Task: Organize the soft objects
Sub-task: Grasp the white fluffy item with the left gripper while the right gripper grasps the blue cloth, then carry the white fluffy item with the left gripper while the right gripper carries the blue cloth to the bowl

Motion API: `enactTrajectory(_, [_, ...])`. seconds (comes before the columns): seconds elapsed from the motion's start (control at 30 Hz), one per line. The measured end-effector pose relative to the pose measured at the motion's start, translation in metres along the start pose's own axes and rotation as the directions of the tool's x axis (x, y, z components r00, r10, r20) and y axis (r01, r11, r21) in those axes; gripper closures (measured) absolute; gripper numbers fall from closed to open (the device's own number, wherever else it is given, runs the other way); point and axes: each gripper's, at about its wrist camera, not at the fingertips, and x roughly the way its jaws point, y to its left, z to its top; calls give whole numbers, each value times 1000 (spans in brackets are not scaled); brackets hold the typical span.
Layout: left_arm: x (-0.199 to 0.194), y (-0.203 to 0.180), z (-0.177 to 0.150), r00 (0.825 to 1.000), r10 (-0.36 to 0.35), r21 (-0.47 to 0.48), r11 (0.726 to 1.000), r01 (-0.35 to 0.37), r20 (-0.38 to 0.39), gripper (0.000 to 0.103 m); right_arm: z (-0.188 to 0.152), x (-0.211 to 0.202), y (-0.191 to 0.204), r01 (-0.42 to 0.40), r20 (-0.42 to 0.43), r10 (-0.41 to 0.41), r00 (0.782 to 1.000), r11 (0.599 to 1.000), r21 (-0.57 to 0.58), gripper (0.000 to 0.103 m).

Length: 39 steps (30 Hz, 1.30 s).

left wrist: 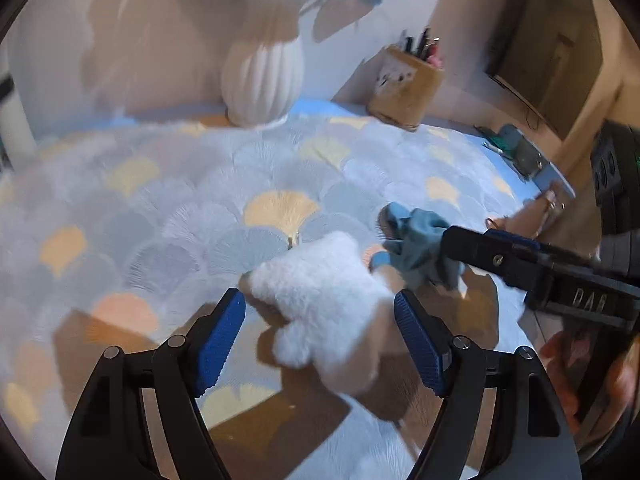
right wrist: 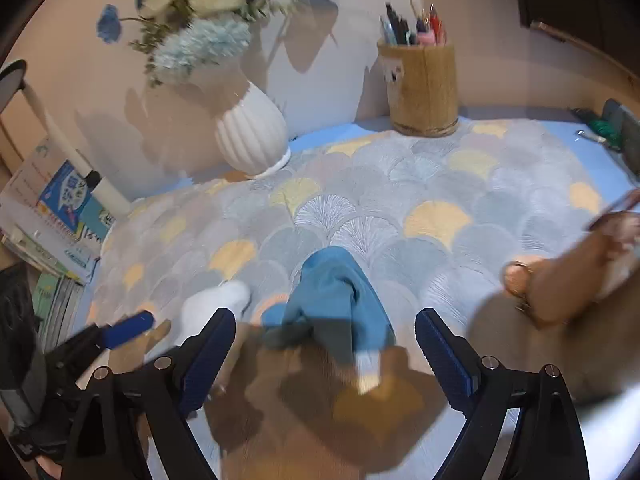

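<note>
A counter (right wrist: 460, 184) covered by a mat with a fan pattern in grey, white and yellow is filling most of both views. At the back, toward the upper left of the right wrist view, a ribbed white vase (right wrist: 250, 140) with flowers is standing, and a wooden pen holder (right wrist: 424, 88) is standing at upper centre right. A brown soft toy (right wrist: 560, 280) is lying at the right edge.

The blue cloth (right wrist: 340, 300) is lying in the lower middle of the right wrist view, its long axis running up and away from the camera, with a pale tag at its near end. It is sitting just ahead of and between the fingers of the right gripper (right wrist: 324, 352), which are standing spread wide with nothing touching the pads. The white fluffy toy (left wrist: 320, 300) is lying in the lower middle of the left wrist view, its long axis slanting from upper left to lower right, between and slightly beyond the fingers of the left gripper (left wrist: 320, 336). Those fingers too are spread apart and gripping nothing.

So each hand is nearer its own item: the left to the white toy, the right to the blue cloth, the two lying just beside each other. Both grippers are pointing steeply down at the mat, and the blur suggests both are moving.
</note>
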Motion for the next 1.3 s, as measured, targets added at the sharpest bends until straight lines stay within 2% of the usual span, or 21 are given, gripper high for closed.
enactTrajectory(0.07, [11, 4, -4, 999, -42, -27, 999, 42, -11, 27, -1, 14, 1, 8, 15, -7, 1000, 1000, -23, 12])
enactTrajectory(0.17, [11, -9, -11, 1000, 5, 47, 999, -6, 18, 25, -9, 30, 4, 48, 28, -46, 999, 996, -69, 12])
enactTrajectory(0.27, [11, -18, -14, 999, 31, 84, 996, -34, 31, 27, -13, 39, -2, 74, 8, -73, 997, 997, -39, 14])
enactTrajectory(0.3, [11, -19, -13, 999, 29, 86, 996, -32, 35, 30, -12, 38, -3, 79, 23, -78, 997, 996, -35, 15])
enactTrajectory(0.33, [10, -18, -13, 999, 18, 84, 996, -21, 40, 38, -12, 38, -4, 89, 29, -88, 996, 996, -31, 17])
enactTrajectory(0.37, [8, -17, -13, 999, -2, 82, 997, -2, 44, 43, -12, 40, -4, 95, 26, -94, 995, 995, -31, 27])
enactTrajectory(0.4, [7, -17, -13, 998, -28, 86, 996, 24, 47, 53, -13, 39, -4, 101, 31, -100, 995, 994, -36, 41])
enactTrajectory(0.47, [5, -19, -14, 998, -26, 105, 994, 20, 57, 56, -15, 39, 1, 86, 41, -84, 996, 994, -65, 61])
enactTrajectory(0.57, [2, -25, -16, 997, -8, 139, 990, -3, 80, 58, -19, 40, 11, 102, 55, -96, 994, 988, -117, 76])
enactTrajectory(0.7, [0, -21, -15, 995, -26, 128, 992, 15, 92, 58, -24, 38, 24, 153, 93, -138, 986, 971, -182, 77])
enactTrajectory(0.8, [1, -20, -15, 996, -26, 118, 993, 15, 90, 58, -25, 32, 25, 148, 123, -127, 984, 971, -186, 77])
enactTrajectory(1.0, [1, -23, -17, 995, -10, 130, 992, -2, 94, 58, -24, 24, 14, 87, 132, -69, 989, 987, -132, 78])
enactTrajectory(1.13, [4, -31, -21, 999, -4, 171, 985, -5, 54, 61, -27, 15, 16, 44, 127, -27, 992, 989, -138, 78])
enactTrajectory(1.23, [-7, -37, -31, 998, 1, 168, 986, -11, 58, 64, -42, 0, 19, -31, 90, 41, 995, 993, -114, 78])
enactTrajectory(1.3, [-19, -42, -43, 998, -26, 157, 987, 17, 54, 64, -59, -21, 19, -62, 102, 73, 992, 992, -108, 78])
